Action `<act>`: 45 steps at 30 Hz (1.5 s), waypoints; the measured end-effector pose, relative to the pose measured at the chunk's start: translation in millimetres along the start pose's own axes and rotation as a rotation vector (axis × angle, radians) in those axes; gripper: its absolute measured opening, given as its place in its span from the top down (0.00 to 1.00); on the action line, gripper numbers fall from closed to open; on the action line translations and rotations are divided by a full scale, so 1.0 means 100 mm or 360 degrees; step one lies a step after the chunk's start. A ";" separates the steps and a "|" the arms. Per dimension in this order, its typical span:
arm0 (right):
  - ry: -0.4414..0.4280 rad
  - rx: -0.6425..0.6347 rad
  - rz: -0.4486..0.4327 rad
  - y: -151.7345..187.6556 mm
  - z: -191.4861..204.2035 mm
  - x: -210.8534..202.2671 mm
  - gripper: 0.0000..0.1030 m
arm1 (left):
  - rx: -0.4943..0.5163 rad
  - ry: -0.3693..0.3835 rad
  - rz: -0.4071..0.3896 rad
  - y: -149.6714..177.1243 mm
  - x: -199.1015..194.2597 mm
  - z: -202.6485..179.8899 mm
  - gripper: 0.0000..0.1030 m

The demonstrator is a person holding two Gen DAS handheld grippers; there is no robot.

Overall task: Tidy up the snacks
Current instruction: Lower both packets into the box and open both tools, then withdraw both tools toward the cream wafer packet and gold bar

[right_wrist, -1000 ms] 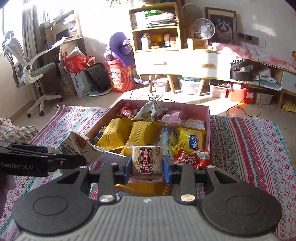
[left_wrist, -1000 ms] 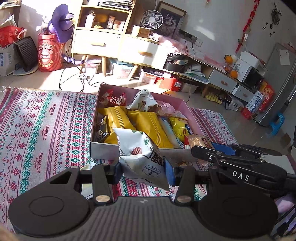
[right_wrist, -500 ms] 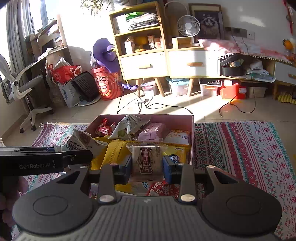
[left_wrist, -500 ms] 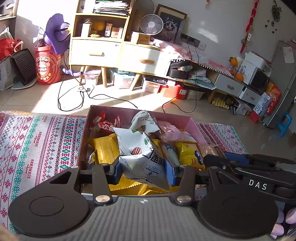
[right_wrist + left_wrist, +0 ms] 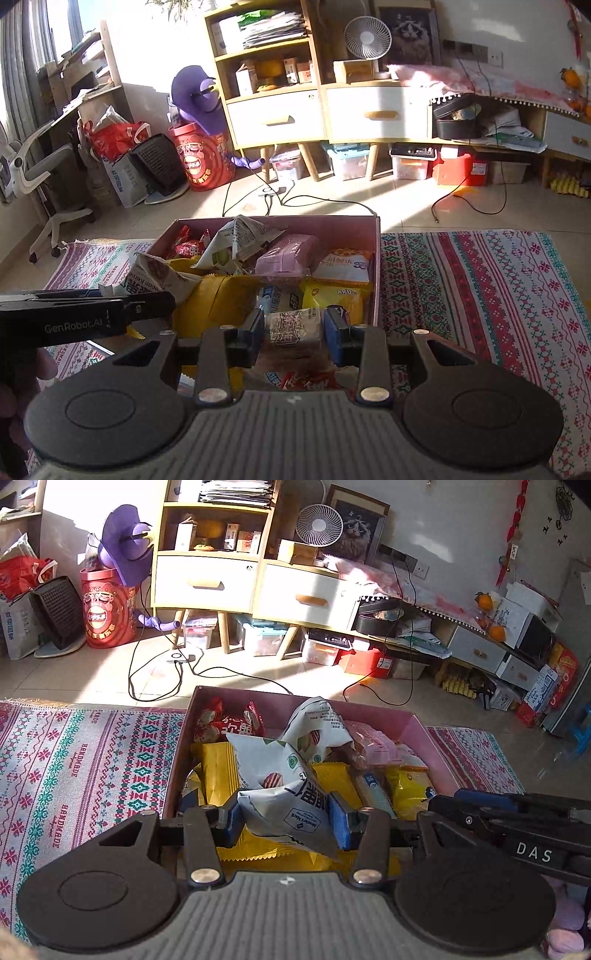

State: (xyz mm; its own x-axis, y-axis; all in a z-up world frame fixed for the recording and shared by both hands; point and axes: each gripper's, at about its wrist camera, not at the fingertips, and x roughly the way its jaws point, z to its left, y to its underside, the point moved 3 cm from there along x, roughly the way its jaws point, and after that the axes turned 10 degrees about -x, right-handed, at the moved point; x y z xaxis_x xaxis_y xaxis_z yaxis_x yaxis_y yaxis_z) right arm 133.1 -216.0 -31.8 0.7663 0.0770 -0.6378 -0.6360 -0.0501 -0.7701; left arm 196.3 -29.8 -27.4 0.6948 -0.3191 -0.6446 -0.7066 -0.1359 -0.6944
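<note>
Currently both grippers sit over the pink box (image 5: pixel 419 725) of snacks, which rests on the patterned rug (image 5: pixel 85 760). L gripper (image 5: pixel 284 821): jaws part-closed, blue pads pressing both sides of a crumpled white snack bag (image 5: pixel 280 786); bag tilted, top end reaching up over the box contents, lower end hanging below the pads. R gripper (image 5: pixel 293 334): jaws narrower, clamped on a small white wrapped cake (image 5: pixel 293 325) w/ dark print, held just above the near part of the box interior. In box: yellow bags (image 5: pixel 218 299) across the middle, red packets (image 5: pixel 225 725) at far-left corner, another crumpled white bag (image 5: pixel 240 240) at the back, pink packet (image 5: pixel 288 254) beside it, yellow-white packet (image 5: pixel 343 264) by the right wall. R-wrist view shows the L tool's black arm coming in from left w/ the white bag at its tip; fingers of a hand (image 5: pixel 14 391) visible at left edge. Bkgd: wooden shelf unit (image 5: pixel 273 92) w/ white drawers, small fan (image 5: pixel 367 38), red drum (image 5: pixel 107 613).
</note>
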 end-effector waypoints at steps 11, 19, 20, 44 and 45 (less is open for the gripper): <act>0.0010 0.0006 -0.0033 -0.03 -0.01 -0.07 0.48 | -0.0006 0.0007 0.0042 0.02 -0.01 0.02 0.31; 0.0029 -0.0012 -0.0051 -0.04 0.01 -0.18 0.33 | 0.0036 0.0024 0.0017 0.01 -0.18 -0.05 0.11; 0.0032 -0.0008 -0.0052 -0.03 0.01 -0.20 0.31 | 0.0047 0.0025 0.0019 0.01 -0.21 -0.06 0.10; -0.0053 -0.0109 0.0042 0.38 0.31 -0.62 0.05 | 0.0154 -0.0028 0.0035 0.48 -0.83 0.18 0.00; -0.0057 -0.0118 0.0046 0.41 0.33 -0.63 0.05 | 0.0163 -0.0034 0.0034 0.50 -0.83 0.20 0.00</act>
State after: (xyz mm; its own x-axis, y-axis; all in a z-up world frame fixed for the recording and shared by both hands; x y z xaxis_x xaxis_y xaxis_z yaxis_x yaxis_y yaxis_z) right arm 56.0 -190.4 -22.8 0.7433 0.1099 -0.6599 -0.6481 -0.1265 -0.7510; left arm 105.6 9.1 -15.0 0.6831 -0.3007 -0.6655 -0.7047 -0.0320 -0.7088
